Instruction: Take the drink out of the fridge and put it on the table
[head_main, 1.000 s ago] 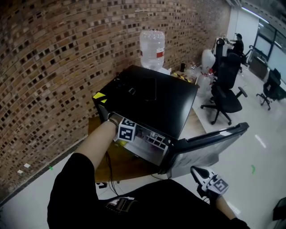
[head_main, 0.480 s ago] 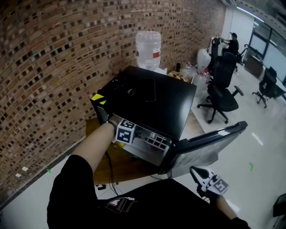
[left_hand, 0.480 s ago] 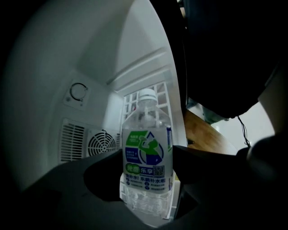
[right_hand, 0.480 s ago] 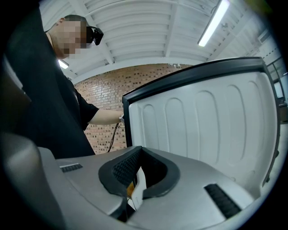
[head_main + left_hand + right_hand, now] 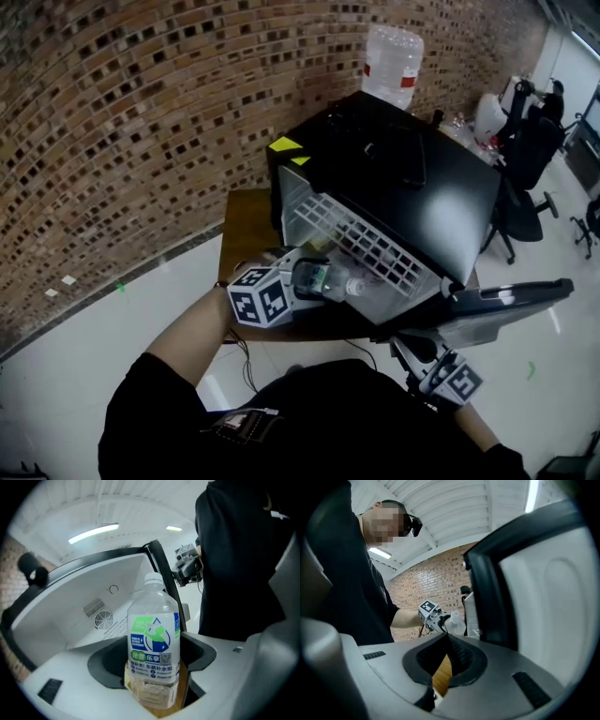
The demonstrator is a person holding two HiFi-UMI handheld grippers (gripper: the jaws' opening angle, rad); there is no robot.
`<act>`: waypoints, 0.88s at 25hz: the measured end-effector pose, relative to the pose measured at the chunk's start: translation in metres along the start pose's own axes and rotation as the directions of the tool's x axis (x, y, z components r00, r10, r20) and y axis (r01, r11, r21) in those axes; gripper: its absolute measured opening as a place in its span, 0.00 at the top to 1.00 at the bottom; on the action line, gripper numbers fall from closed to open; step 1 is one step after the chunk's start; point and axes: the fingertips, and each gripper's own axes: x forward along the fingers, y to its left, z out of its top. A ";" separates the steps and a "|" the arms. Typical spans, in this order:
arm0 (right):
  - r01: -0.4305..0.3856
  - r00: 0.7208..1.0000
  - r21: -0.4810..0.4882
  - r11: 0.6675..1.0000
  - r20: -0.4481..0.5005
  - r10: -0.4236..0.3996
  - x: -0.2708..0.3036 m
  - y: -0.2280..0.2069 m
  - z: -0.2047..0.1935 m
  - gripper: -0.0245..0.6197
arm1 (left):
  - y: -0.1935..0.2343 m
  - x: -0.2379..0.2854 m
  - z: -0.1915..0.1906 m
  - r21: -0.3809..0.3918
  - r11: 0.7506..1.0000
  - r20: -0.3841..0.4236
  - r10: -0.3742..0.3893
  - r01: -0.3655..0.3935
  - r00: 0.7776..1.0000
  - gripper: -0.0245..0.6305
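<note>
Left gripper, jaws clamped on the water bottle, has drawn it out of the fridge mid-frame; only setting it down remains.

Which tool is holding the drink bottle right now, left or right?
The left tool: its jaws clamp the green-labelled bottle, just outside the fridge. The right tool is shut on nothing, beside the open door.

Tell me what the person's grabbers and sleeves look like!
The left gripper and right gripper are pale grey shells with black ribbed pads, each carrying a white cube of black square markers. The person wears a black short-sleeved top.
</note>
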 end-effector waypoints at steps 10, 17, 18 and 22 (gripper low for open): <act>-0.133 0.988 0.003 0.991 -0.083 0.133 0.146 0.017 -0.057 0.95 | -0.042 -0.062 -0.140 -0.389 0.902 0.094 0.242 -0.188 0.966 0.46; -0.110 0.989 -0.038 0.993 -0.107 0.105 0.242 0.012 -0.109 0.95 | -0.067 -0.092 -0.236 -0.557 0.795 0.186 0.401 -0.240 0.897 0.46; -0.108 0.987 -0.051 0.993 -0.122 0.101 0.254 0.011 -0.119 0.95 | -0.069 -0.093 -0.247 -0.578 0.780 0.194 0.417 -0.240 0.888 0.46; -0.125 0.978 -0.058 0.990 -0.175 0.114 0.292 0.011 -0.151 0.94 | -0.076 -0.088 -0.286 -0.630 0.735 0.191 0.462 -0.253 0.866 0.46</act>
